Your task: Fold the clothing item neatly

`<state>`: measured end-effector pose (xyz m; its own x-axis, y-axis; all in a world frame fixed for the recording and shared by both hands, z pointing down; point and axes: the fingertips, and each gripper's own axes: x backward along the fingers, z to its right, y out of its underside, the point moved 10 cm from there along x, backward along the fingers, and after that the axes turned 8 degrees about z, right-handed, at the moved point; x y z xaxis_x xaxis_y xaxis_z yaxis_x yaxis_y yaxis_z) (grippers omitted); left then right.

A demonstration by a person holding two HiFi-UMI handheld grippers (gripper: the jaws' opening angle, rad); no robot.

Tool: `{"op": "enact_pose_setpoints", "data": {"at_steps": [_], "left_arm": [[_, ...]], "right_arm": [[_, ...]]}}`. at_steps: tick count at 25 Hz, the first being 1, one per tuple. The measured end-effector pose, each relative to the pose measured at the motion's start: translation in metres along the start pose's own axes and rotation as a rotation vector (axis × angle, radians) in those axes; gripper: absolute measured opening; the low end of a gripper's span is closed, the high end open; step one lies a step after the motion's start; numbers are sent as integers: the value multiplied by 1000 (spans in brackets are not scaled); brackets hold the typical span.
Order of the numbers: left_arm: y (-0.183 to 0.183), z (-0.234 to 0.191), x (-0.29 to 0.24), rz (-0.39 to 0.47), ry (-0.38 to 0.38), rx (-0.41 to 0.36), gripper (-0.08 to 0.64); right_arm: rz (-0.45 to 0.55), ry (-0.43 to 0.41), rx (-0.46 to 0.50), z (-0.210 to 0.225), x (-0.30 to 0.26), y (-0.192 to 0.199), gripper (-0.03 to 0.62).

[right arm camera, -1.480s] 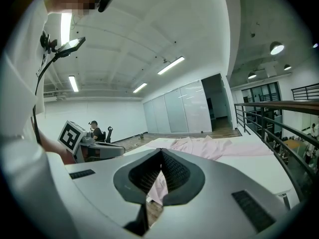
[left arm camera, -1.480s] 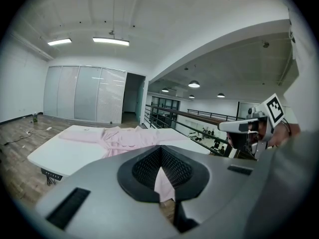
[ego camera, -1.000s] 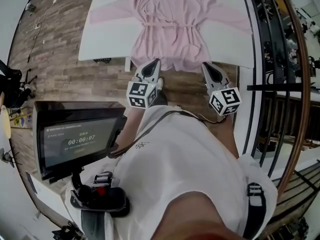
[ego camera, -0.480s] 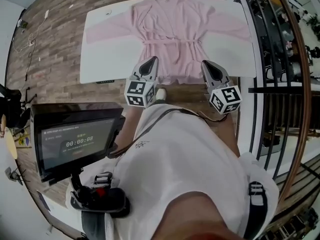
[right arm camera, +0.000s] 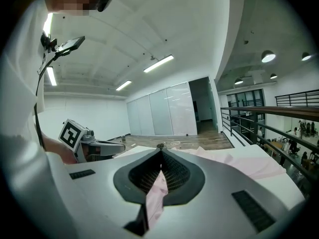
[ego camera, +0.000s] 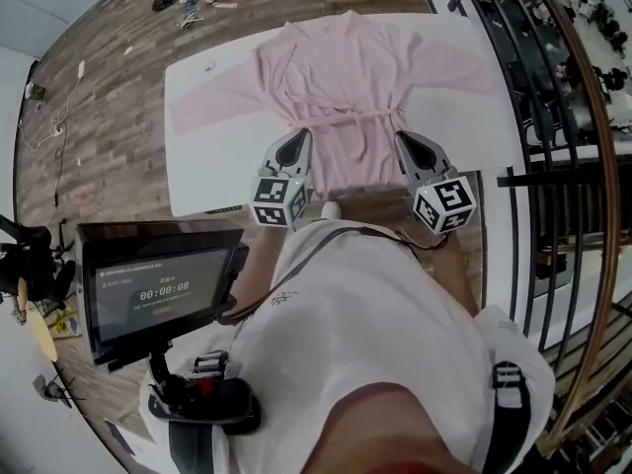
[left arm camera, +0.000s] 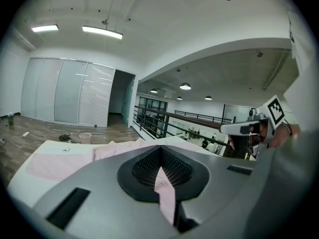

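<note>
A pale pink robe [ego camera: 341, 67] of thin, soft cloth is lying flat on a white rectangular counter [ego camera: 202, 156], front side up. Both sleeves are stretching out sideways, and a narrow belt [ego camera: 346, 117] of the same cloth is crossing the waist. The skirt part is running down to the counter's near edge, with soft lengthwise creases showing in it.

The left hand-held gripper [ego camera: 298, 138] is clenching the robe's lower hem at its left corner. In the left gripper view its two smooth grey jaws are meeting over a dark, ribbed, diamond-shaped pad area [left arm camera: 160, 159], and a thin pleat of pink fabric [left arm camera: 165, 190] is sticking out of the seam between them.

The right hand-held gripper [ego camera: 407, 138] is grasping the hem's right corner in the same way. In the right gripper view its jaws [right arm camera: 160, 164] are pressing together on a crumpled pink fold [right arm camera: 156, 193].

The two grippers are standing near each other, side by side and roughly parallel, each carrying a cube with black-and-white square markers. Both are pointing away from the person and across the counter.

A floor of brown wooden planks [ego camera: 109, 117] is surrounding the counter, a dark metal railing [ego camera: 563, 126] is curving along the right side, and a flat black screen [ego camera: 158, 289] is glowing at the lower left.
</note>
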<state>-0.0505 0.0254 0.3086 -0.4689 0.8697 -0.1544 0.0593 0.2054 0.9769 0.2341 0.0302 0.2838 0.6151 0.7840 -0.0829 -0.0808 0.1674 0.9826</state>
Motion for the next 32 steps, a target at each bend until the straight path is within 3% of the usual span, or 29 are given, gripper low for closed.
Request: {"op": "enact_pose_setpoints", "data": {"at_steps": [10,21,32], "left_arm": [[-3,-48,-51,-35,74,33,3],[-4,-44,-70,-40,108,29,3],[-19,-36,-80,-46,69,21,3]], "right_arm": [[-42,59,-9,17,-55,-1,3],[-47,80,-19,24,-52,-8,3],[-48,-3,-29,43,-81,-18,3]]}}
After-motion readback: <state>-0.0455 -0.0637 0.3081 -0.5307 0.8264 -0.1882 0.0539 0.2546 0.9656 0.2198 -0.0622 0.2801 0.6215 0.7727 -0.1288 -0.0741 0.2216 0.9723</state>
